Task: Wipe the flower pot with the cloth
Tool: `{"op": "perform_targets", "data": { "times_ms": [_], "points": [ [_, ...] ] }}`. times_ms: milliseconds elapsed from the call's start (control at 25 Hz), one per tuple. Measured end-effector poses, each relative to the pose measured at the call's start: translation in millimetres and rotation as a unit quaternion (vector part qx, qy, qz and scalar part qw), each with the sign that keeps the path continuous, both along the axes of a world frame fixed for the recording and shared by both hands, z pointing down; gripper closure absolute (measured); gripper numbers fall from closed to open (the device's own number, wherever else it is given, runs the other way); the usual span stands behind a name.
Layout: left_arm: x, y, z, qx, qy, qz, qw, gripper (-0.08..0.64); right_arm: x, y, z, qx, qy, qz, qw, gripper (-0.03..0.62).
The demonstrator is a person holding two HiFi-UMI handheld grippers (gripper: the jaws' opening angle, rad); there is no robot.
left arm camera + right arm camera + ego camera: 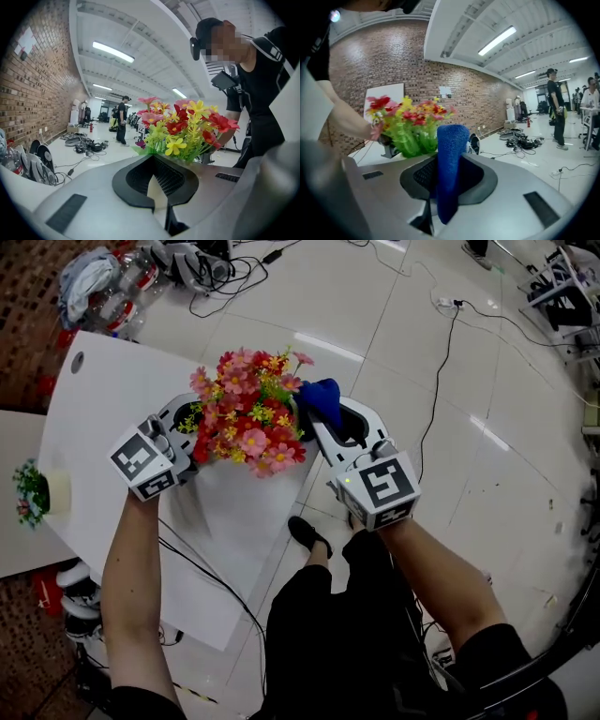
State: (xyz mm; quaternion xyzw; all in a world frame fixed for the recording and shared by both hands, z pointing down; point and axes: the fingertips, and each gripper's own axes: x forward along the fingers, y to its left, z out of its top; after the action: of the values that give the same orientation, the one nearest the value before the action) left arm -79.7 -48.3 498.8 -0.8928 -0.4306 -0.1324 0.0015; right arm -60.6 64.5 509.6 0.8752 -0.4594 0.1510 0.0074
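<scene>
Flower pot (pixel 156 192): cream edge clamped between left tool (pixel 195 437) jaws | flowers (pixel 248 413) red, pink, yellow, above it | over white tabletop (pixel 103 399) edge | right tool (pixel 330 413) clamped on blue cloth (pixel 450 164), just beside flowers

No readable text, label, brand or number shows anywhere.

Cloth (pixel 449 164): rough, matt pile fabric. Floor (pixel 506 362): glossy tile, lights reflected. Wall (pixel 417 70): rough brick. Table (pixel 112 399): matt, smooth.
</scene>
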Motion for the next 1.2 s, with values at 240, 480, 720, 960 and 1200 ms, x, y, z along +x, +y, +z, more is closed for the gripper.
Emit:
{"op": "perform_targets", "data": {
  "times_ms": [240, 480, 720, 960, 1200],
  "points": [
    [-1, -1, 0, -0.010, -0.001, -0.013, 0.9999, 0.560, -54, -4, 6, 0.000, -0.013, -0.043, 0.999, 0.514],
    [1, 0, 1, 0.002, -0.002, -0.017, 0.9999, 0.560, -92, -22, 11, 0.007, -0.051, -0.075, 0.996, 0.514],
    [0, -2, 1, 0.002, -0.007, -0.013, 0.9999, 0.560, -132, -50, 13, -0.004, -0.050, -0.147, 0.988, 0.514],
    [-1, -2, 1, 0.000, -0.004, -0.014, 0.9999, 0.560, -133, -53, 14, -0.019, -0.035, -0.164, 0.986, 0.514],
    [-1, 3, 3, 0.001, -0.004, -0.007, 1.0000, 0.560, -72, -10, 19, -0.021, -0.033, -0.096, 0.995, 0.514]
  ]
}}
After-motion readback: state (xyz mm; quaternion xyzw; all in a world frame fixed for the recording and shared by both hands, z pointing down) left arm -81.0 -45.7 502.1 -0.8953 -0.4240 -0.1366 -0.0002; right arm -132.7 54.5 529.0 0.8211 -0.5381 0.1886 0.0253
